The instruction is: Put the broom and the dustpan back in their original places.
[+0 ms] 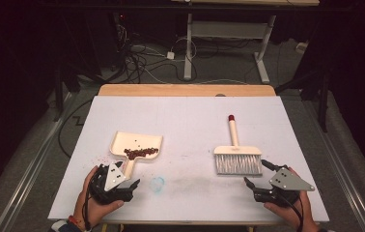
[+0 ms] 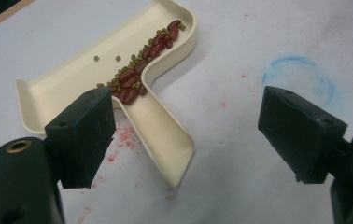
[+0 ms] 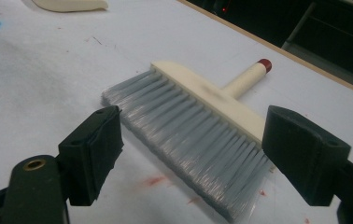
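Resting flat on the white table (image 1: 185,121), a cream dustpan (image 1: 137,145) sits left of centre with a pile of red and green beans (image 1: 141,153) along its rear wall, handle pointing toward the person. Left gripper (image 1: 131,185) lies just behind the handle end, jaws spread wide and holding nothing; in the left gripper view the handle (image 2: 163,140) runs between the jaws without contact. Hand brush (image 1: 236,154) lies right of centre, grey bristles toward the person, red-tipped handle away. Right gripper (image 1: 255,175) sits just beside the bristles (image 3: 188,140), jaws wide, empty. Faint blue ring mark (image 1: 157,183) and red specks on the table surface.
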A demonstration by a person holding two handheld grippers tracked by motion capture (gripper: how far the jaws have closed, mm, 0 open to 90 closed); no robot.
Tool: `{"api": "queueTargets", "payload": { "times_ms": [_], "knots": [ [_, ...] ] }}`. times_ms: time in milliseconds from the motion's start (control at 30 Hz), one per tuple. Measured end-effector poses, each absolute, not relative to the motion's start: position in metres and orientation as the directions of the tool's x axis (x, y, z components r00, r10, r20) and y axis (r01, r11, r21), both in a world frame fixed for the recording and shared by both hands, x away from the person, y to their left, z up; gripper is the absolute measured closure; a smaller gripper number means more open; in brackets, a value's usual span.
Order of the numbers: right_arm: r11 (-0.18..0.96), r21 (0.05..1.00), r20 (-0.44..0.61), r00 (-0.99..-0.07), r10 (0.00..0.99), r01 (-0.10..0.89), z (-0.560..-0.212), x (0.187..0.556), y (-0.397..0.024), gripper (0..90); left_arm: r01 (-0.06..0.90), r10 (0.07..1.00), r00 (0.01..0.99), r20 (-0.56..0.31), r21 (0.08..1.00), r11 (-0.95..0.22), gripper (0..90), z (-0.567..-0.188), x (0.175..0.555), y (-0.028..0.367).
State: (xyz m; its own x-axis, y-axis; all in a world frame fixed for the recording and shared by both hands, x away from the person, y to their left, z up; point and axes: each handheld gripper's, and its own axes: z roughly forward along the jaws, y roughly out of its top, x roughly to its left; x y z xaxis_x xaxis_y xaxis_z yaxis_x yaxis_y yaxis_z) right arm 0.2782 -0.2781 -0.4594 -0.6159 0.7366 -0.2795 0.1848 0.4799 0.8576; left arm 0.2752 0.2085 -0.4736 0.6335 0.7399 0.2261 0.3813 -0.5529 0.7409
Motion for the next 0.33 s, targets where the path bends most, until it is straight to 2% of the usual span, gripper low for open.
{"api": "queueTargets", "payload": {
  "times_ms": [333],
  "knots": [
    [0.483,0.857,-0.288,-0.607,0.740,0.182,-0.4591,0.2792,-0.2796,20.4,0.381,0.737,0.638,0.225,0.739,-0.556,18.7,-0.4740,0.2772,0.2074]
  ]
}}
